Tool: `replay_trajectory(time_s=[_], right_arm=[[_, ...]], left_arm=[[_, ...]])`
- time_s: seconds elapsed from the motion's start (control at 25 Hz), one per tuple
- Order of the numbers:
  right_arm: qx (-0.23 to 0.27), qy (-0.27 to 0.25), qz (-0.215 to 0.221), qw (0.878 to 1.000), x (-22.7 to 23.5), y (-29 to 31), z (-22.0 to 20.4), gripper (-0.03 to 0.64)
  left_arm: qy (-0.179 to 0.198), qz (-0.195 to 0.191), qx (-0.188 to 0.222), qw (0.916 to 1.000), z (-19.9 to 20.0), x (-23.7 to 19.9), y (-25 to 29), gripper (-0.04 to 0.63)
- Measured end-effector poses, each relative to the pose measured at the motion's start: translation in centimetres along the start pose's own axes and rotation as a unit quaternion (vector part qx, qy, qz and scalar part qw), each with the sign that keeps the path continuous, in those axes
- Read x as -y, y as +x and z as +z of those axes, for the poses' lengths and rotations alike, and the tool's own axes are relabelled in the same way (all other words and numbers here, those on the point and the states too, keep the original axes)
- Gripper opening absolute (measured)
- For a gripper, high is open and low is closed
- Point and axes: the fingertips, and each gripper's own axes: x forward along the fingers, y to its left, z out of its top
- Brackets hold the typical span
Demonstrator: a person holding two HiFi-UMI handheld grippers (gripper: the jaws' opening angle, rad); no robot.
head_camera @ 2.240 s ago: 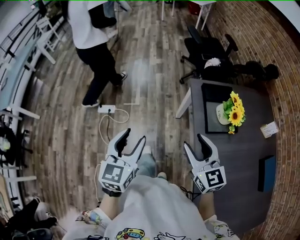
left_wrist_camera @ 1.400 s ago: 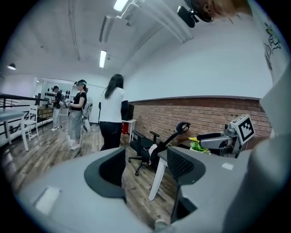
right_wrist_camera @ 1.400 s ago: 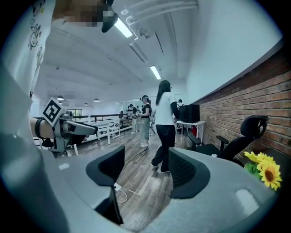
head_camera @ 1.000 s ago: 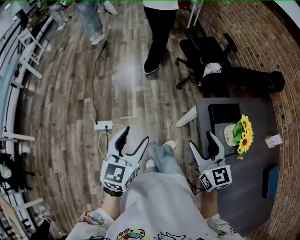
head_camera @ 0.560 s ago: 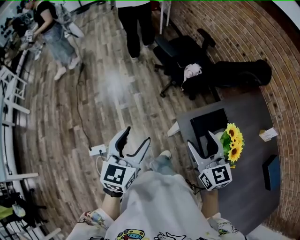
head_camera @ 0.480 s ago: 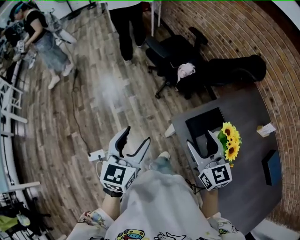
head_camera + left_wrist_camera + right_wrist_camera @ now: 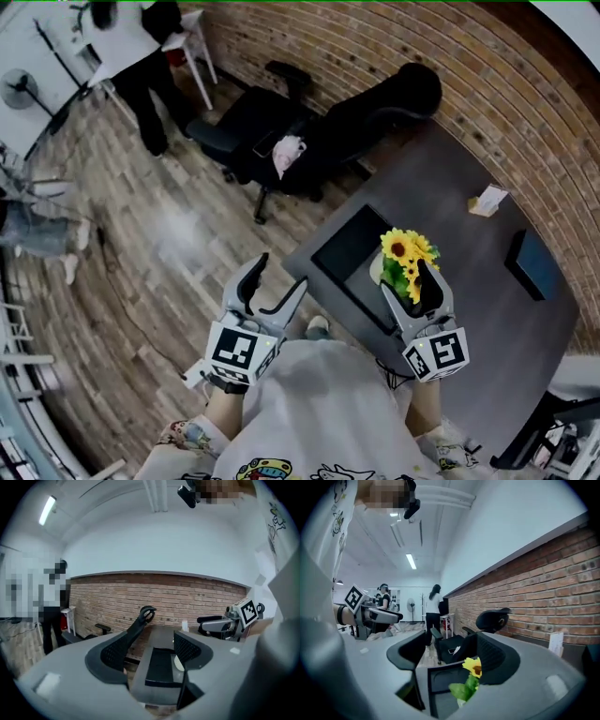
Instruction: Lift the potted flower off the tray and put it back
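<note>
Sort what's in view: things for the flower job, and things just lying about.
For the job: potted flower, black tray, left gripper, right gripper, both open.
Lying about: white card, dark flat box, office chair, long black bag.

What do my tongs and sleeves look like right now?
The left tongs and right tongs match: pale grey bodies, two curved prongs lined with black textured pads, and a white cube with black square markers at each base. The sleeves are light, with colourful cartoon prints.
</note>
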Motion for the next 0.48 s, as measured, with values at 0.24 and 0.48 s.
replay_trajectory(time_s=[0.24, 0.48], right_arm=[[0.012, 0.035, -0.114, 0.993, 4.1, -5.5, -0.8, 0.351], [0.010, 0.061, -0.183, 0.981, 5.8, -8.5, -1.9, 0.370]], left_arm=[[0.034, -0.132, -0.013, 0.9906, 1.0, 5.3, 6.2, 0.318], [0.051, -0.227, -0.030, 0.9722, 1.5, 9.4, 10.1, 0.319]])
